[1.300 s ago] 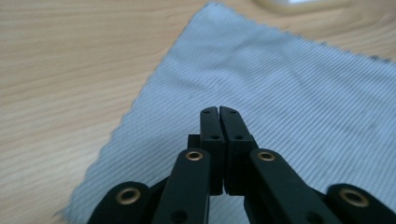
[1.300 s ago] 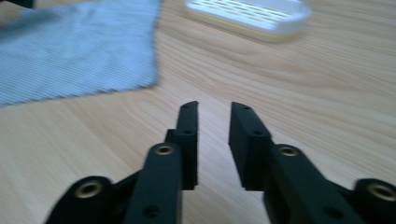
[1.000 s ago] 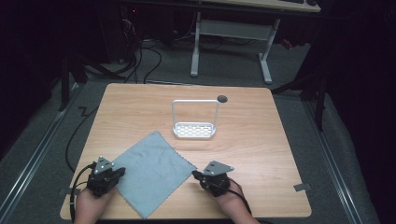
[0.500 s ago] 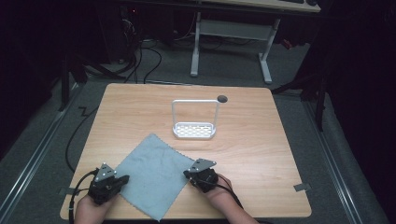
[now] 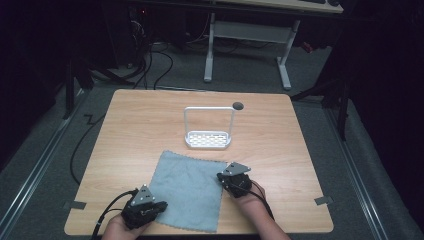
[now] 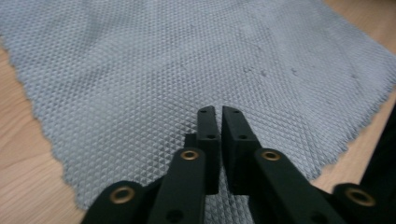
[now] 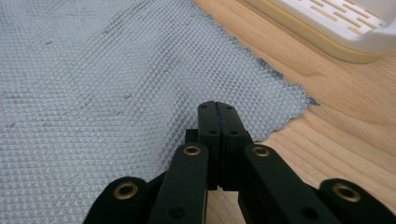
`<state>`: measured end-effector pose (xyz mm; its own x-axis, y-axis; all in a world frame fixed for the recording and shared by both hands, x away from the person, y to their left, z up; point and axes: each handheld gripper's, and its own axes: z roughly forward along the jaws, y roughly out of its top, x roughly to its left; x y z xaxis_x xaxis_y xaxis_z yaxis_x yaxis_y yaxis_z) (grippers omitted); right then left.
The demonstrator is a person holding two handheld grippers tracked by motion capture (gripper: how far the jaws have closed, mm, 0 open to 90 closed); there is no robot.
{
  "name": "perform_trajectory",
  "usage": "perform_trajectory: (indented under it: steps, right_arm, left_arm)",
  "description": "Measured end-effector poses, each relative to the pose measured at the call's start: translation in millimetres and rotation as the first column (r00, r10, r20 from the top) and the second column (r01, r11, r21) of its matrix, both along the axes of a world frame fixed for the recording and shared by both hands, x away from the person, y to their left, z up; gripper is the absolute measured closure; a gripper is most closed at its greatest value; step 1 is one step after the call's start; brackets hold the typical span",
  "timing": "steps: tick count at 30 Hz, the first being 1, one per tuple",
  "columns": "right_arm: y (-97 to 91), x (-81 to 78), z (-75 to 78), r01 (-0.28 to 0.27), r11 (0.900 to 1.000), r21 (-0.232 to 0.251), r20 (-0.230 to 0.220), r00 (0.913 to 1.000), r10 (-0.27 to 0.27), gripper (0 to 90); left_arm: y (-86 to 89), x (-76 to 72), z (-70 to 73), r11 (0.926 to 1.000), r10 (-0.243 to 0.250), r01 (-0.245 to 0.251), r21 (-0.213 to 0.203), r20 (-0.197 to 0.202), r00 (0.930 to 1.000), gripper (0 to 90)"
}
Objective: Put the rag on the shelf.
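Grey cloth (image 5: pixel 189 190) lies flat near the table's (image 5: pixel 280 140) front edge, roughly mid-width, its far edge just short of the white rack (image 5: pixel 208 139). Left gripper (image 6: pixel 219 112) sits at the cloth's front-left corner, jaws just been opening, now a thin slit apart, nothing between them, cloth underneath. Right gripper (image 7: pixel 217 108) is at the cloth's right edge near its far-right corner, jaws pressed together, empty, tips over the cloth.

Grey waffle-textured cloth (image 5: pixel 190 190) lies flat, spread near the table's front edge.
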<state>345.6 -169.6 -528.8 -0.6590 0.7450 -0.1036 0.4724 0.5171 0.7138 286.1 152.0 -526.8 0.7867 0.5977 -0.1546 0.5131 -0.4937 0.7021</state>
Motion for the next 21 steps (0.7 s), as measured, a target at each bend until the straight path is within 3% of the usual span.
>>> perform_trajectory:
  steps: [3, 5, 7, 9, 12, 14, 16, 21]
  right_arm:
    - [0.1, -6.4, 3.7, -0.001, 1.0000, 0.006, 0.008, 1.0000, 0.001, 90.0]
    - [1.9, -16.6, 9.7, -0.020, 0.9992, 0.033, 0.021, 0.9996, 0.020, 90.0]
    - [4.7, -28.2, 13.6, -0.052, 0.9972, 0.053, 0.026, 0.9984, 0.051, 90.0]
    - [9.0, -39.0, 12.1, -0.089, 0.9934, 0.072, 0.007, 0.9960, 0.089, 90.0]
    - [17.4, -51.0, 3.1, -0.133, 0.9910, 0.020, -0.021, 0.9909, 0.133, 89.8]
    - [18.0, -54.8, 0.9, -0.127, 0.9919, -0.001, -0.014, 0.9918, 0.127, 89.7]
    - [13.2, -54.4, 1.5, -0.102, 0.9948, 0.001, -0.020, 0.9946, 0.102, 89.8]
    - [-11.9, -53.0, 1.6, -0.026, 0.9997, 0.006, -0.022, 0.9994, 0.026, 89.9]
  left_arm:
    - [2.4, 5.8, 1.9, 0.9997, 0.025, -0.025, 0.005, 0.021, 0.9995, 74.9]
    - [9.1, 11.6, 5.2, 0.9977, 0.064, -0.063, -0.025, 0.043, 0.9970, 73.4]
    - [17.0, 18.9, 8.5, 0.9913, 0.116, -0.112, -0.069, 0.052, 0.9919, 72.5]
    - [21.0, 26.1, 9.1, 0.9844, 0.169, -0.165, -0.061, 0.064, 0.9835, 71.5]
    - [22.4, 37.9, 3.6, 0.9790, 0.202, -0.201, -0.036, 0.029, 0.9790, 72.5]
    - [18.9, 42.2, -0.7, 0.9808, 0.195, -0.195, -0.009, 0.001, 0.9809, 75.0]
    - [13.8, 41.7, -0.5, 0.9855, 0.170, -0.170, -0.007, 0.000, 0.9855, 76.6]
    - [-11.5, 34.4, 0.6, 0.9986, 0.052, -0.052, 0.000, -0.005, 0.9986, 77.7]
